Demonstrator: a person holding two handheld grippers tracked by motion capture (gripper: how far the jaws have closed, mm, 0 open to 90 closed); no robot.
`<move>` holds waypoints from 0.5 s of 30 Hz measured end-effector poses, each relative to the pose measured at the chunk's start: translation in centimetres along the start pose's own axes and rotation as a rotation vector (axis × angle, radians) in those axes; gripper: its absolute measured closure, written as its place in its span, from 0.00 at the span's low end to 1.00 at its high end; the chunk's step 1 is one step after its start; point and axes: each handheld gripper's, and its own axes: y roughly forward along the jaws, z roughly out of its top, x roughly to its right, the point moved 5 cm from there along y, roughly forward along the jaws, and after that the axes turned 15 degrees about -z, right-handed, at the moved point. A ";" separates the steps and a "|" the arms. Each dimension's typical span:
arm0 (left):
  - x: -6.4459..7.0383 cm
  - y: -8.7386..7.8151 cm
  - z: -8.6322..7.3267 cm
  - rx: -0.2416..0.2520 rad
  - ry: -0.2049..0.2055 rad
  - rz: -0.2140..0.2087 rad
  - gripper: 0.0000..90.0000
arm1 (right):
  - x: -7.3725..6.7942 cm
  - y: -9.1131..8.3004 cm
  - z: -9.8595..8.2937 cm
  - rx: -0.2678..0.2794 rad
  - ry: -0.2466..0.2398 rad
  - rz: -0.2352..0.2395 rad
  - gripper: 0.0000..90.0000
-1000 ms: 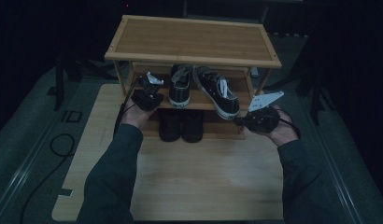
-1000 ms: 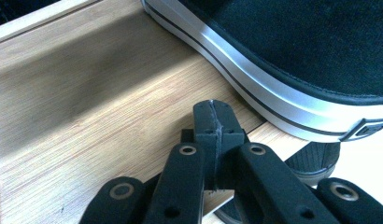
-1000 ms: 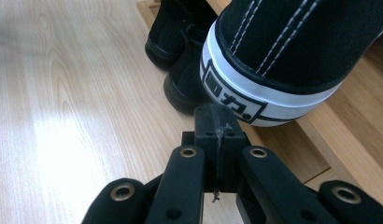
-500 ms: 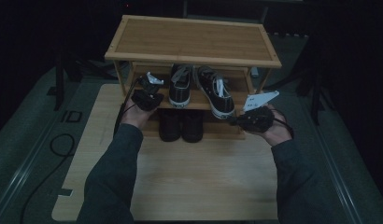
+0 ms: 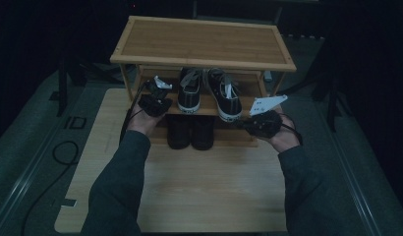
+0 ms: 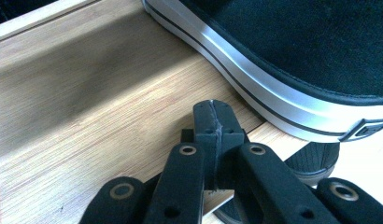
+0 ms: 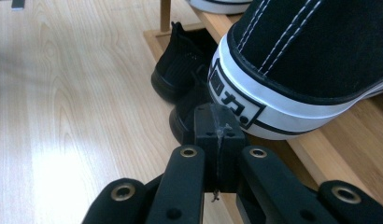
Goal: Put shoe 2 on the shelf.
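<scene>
Now both grippers flank the sneakers [image 5: 209, 93] on the rack [image 5: 204, 46]; left gripper [image 6: 213, 126] clenched empty beside one sole; right gripper [image 7: 216, 125] likewise clenched at the other's heel

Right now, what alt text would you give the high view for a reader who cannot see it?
A person's two hands hold the left gripper and the right gripper on either side of a pair of black sneakers on the middle shelf of a low wooden shoe rack. A pair of black shoes sits on the shelf below, in dim light.

Right tool [image 5: 244, 126] nearer right sneaker [image 5: 224, 96] heel
</scene>
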 end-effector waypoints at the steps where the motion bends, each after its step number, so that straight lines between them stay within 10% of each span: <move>1: 0.0 0.0 0.0 0.000 0.000 0.000 1.00 | 0.0 0.0 0.0 0.000 0.000 0.000 1.00; 15: 0.0 0.0 0.0 0.001 -0.001 -0.003 1.00 | -1.5 1.6 1.2 -0.003 -0.048 -0.032 1.00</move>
